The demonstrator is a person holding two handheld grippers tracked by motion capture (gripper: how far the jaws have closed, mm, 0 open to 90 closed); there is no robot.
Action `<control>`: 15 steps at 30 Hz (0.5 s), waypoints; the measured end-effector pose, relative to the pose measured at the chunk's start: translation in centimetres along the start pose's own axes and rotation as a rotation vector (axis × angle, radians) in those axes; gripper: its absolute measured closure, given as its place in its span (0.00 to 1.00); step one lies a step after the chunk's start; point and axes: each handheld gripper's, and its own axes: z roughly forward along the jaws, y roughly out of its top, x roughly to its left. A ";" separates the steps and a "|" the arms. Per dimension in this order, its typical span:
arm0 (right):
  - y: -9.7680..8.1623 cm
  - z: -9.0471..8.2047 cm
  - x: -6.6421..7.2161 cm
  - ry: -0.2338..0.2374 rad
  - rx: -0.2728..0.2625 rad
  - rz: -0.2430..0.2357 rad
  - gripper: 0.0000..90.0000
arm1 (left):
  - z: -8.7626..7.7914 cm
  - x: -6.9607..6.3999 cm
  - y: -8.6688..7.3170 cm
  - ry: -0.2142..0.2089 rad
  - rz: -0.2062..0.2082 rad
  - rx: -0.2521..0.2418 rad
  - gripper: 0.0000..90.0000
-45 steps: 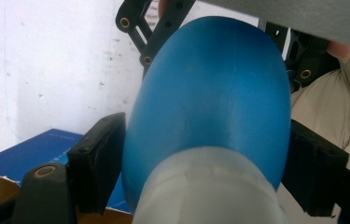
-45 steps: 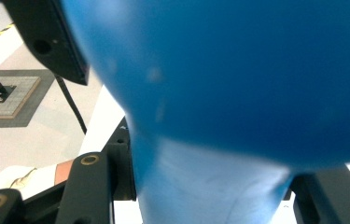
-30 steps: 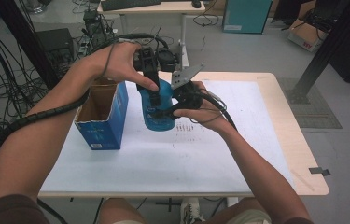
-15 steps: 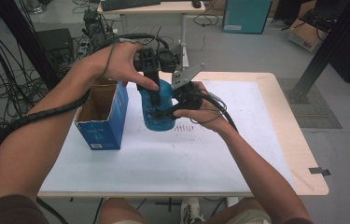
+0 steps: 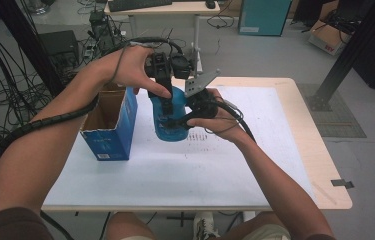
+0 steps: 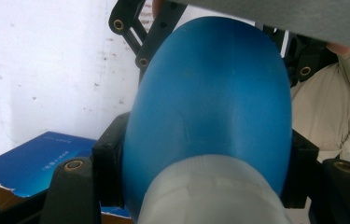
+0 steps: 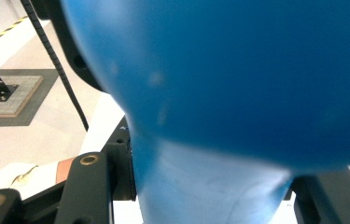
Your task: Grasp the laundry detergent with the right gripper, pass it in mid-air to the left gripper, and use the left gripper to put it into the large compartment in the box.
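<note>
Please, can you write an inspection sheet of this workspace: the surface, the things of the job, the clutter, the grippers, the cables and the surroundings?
Surface: wooden table covered by a white sheet with faint marks.
Job's things: blue bottle held upright above the sheet between both grippers; open blue cardboard box stands to its left.
Clutter: nothing seen on the table besides these.
Grippers: left gripper clamps the bottle from above; right gripper clamps it from the side. Both sets of jaws press on it.
Cables: a wrapped cable runs along the left forearm; another trails from the right gripper; many loose cables lie on the floor at left.
Surroundings: a desk with a keyboard behind, a teal cabinet, a cardboard box.
</note>
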 end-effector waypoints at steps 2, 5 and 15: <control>-0.1 0.0 0.0 0.001 0.000 0.001 0.48 | 0.0 0.0 0.1 -0.001 -0.003 0.001 0.40; -0.2 0.0 -0.1 0.003 -0.002 -0.002 0.48 | 0.1 0.0 0.2 -0.002 -0.001 0.003 0.40; -0.2 -0.1 -0.2 0.008 0.004 0.000 0.47 | 0.1 0.1 0.4 -0.009 0.000 0.010 0.40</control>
